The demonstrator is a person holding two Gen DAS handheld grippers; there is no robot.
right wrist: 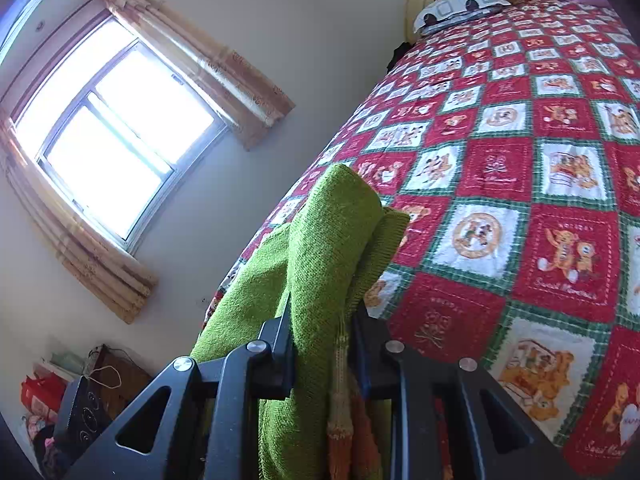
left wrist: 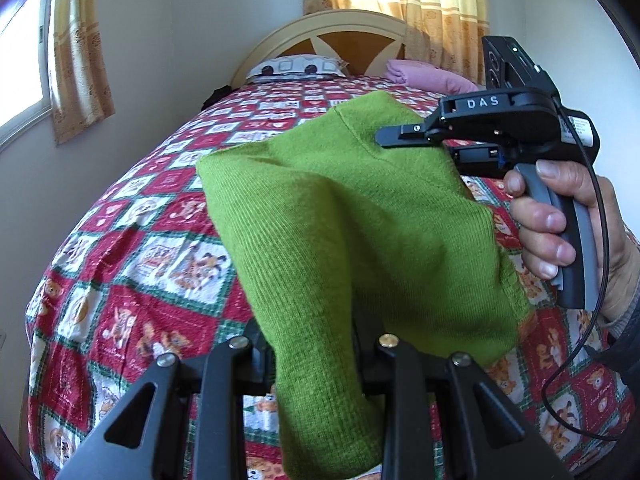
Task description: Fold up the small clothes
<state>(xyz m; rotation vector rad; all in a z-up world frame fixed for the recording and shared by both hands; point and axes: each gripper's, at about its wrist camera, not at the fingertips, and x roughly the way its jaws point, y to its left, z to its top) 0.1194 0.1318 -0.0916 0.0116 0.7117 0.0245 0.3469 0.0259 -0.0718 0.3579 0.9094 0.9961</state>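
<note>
I had the green knit garment lifted off the bed, strung between both grippers above the red, white and green patchwork quilt. My left gripper was clamped on one bunched end of the cloth, which spilled down between its fingers. My right gripper was likewise pinched on a thick fold of it; in the left wrist view that gripper's tips bit into the garment's far edge, with a hand around its grey handle. A patterned pillow and a pink folded cloth lay by the headboard.
</note>
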